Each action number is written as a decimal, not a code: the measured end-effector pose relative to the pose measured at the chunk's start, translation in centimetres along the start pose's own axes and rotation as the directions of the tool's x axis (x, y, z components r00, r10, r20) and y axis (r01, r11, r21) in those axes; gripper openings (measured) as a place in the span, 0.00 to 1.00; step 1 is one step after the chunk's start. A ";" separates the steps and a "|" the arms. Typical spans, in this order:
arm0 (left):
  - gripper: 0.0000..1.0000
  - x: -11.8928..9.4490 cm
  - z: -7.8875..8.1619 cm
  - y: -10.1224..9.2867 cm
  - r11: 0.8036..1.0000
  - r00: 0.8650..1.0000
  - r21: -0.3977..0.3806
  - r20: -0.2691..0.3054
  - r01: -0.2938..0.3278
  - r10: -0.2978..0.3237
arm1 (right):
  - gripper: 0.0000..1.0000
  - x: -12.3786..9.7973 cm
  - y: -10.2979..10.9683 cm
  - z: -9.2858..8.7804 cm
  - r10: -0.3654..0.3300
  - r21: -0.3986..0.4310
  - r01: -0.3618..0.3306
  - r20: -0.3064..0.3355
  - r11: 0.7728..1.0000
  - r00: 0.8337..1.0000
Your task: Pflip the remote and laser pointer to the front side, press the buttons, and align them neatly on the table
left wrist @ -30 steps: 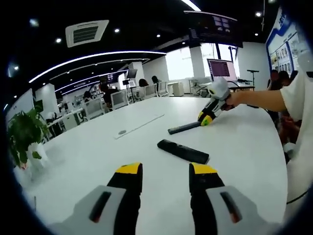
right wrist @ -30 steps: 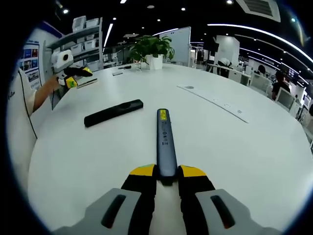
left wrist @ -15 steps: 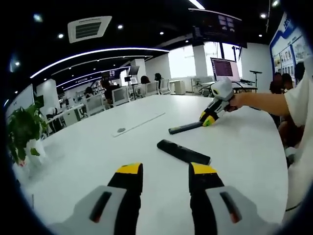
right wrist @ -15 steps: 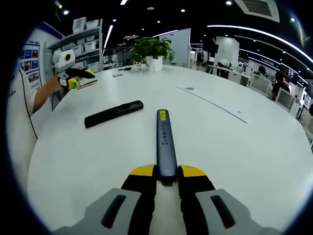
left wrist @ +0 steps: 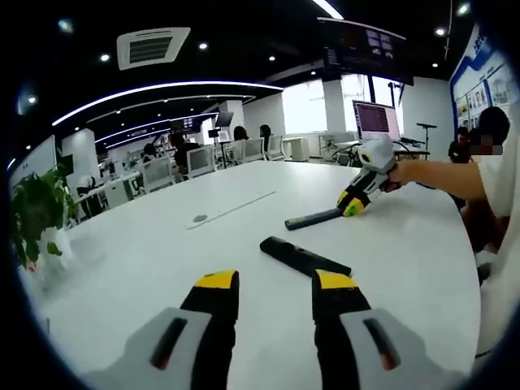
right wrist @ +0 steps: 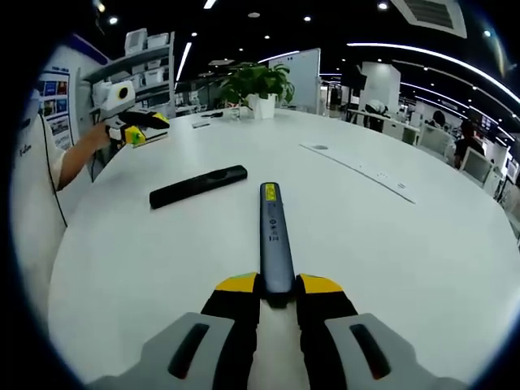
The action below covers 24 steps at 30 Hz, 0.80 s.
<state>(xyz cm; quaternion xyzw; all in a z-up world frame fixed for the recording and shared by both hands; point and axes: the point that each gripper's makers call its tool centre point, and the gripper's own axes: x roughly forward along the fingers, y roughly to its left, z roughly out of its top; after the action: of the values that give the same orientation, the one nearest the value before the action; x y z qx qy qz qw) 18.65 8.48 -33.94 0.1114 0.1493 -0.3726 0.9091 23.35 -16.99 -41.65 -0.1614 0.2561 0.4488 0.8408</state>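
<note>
A slim grey laser pointer (right wrist: 273,236) lies flat on the white table (right wrist: 406,268), its yellow label and buttons facing up. My right gripper (right wrist: 276,286) is shut on its near end. A black remote (right wrist: 199,186) lies to the pointer's left, apart from it. In the left gripper view my left gripper (left wrist: 276,291) hovers open over the table with nothing between its jaws, and the remote (left wrist: 305,257) lies just beyond its tips. Further off, the right gripper (left wrist: 353,207) holds the laser pointer (left wrist: 313,218). The left gripper (right wrist: 140,132) appears far left, in a person's hand.
A potted plant (right wrist: 256,81) stands at the table's far edge. A long cable-slot strip (right wrist: 357,171) runs across the tabletop. Shelving (right wrist: 142,73) stands behind the person's arm (right wrist: 77,154). Desks, chairs and a monitor (left wrist: 375,120) fill the room beyond.
The left gripper view has drifted a little, so the remote and pointer sit slightly further right. The right gripper stays shut on the pointer, which has not moved on the table.
</note>
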 end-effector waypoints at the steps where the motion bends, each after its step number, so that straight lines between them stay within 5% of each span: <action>1: 0.36 0.0 0.1 0.0 1.000 1.000 0.000 0.004 0.000 0.000 | 0.21 0.0 0.1 0.0 -0.002 0.001 0.002 0.000 1.000 1.000; 10: 0.36 -0.3 0.5 0.6 0.999 1.000 0.027 0.014 -0.027 0.027 | 0.21 -0.4 0.7 -0.3 -0.008 0.011 0.008 0.018 1.000 1.000; 15: 0.37 -0.3 1.0 1.0 0.999 0.999 -0.034 0.042 -0.026 0.027 | 0.21 -0.4 0.5 -0.4 -0.011 0.012 0.011 0.011 1.000 1.000; 24: 0.36 -0.2 1.0 0.3 0.999 0.998 -0.034 0.052 -0.021 0.022 | 0.21 -0.8 0.8 -0.8 -0.046 0.044 0.046 -0.007 0.998 0.999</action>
<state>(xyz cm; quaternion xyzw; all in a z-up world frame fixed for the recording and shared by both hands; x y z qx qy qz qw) 18.85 8.50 -32.93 0.0879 0.1306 -0.3630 0.9184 22.07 -17.51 -41.85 -0.1499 0.2650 0.4230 0.8535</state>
